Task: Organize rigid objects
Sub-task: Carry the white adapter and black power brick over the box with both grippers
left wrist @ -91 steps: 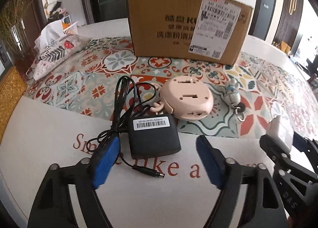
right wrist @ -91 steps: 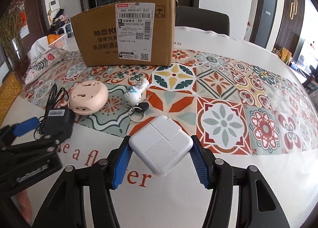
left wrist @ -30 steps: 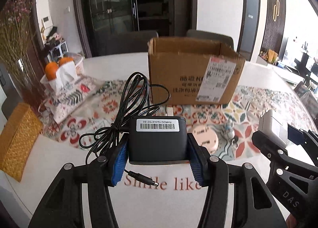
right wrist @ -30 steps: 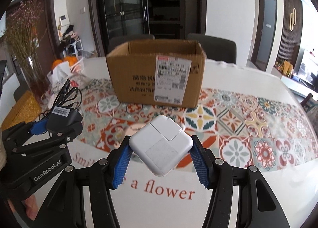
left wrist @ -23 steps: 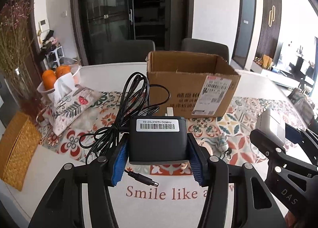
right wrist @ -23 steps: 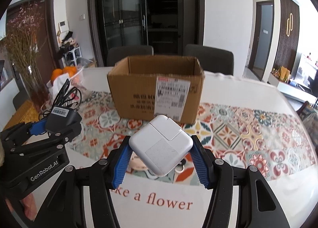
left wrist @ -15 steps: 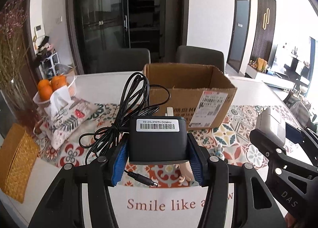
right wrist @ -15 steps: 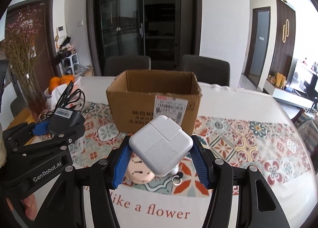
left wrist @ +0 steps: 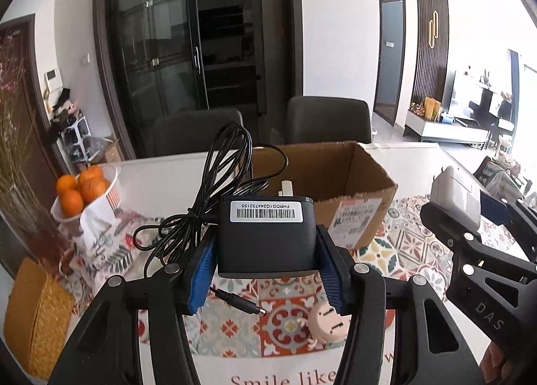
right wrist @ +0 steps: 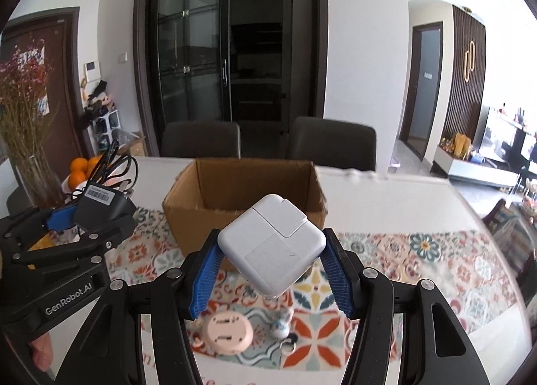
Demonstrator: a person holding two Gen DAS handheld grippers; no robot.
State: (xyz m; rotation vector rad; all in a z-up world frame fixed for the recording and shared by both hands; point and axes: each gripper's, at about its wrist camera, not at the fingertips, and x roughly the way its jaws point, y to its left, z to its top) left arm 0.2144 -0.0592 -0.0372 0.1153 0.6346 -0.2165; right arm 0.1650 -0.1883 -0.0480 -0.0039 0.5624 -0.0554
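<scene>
My left gripper (left wrist: 266, 267) is shut on a black power adapter (left wrist: 266, 237) with a barcode label; its black cable (left wrist: 221, 190) loops up and its plug dangles below. In the right wrist view my right gripper (right wrist: 270, 271) is shut on a white square charger (right wrist: 272, 247), held corner-down in the air. Both are raised above the table, in front of an open cardboard box (right wrist: 241, 197) whose inside looks empty from here. A pink round device (right wrist: 228, 334) and a small white keychain figure (right wrist: 282, 326) lie on the patterned cloth below.
A bowl of oranges (left wrist: 84, 188) and a tissue pouch sit at the left, with a yellow woven box (left wrist: 33, 314) near the table edge. A vase of dried flowers (right wrist: 30, 136) stands far left. Two dark chairs (right wrist: 332, 143) are behind the table.
Both grippers have risen with their loads, so the table and the box sit lower in view and the box's open top now shows. Grips are unchanged.
</scene>
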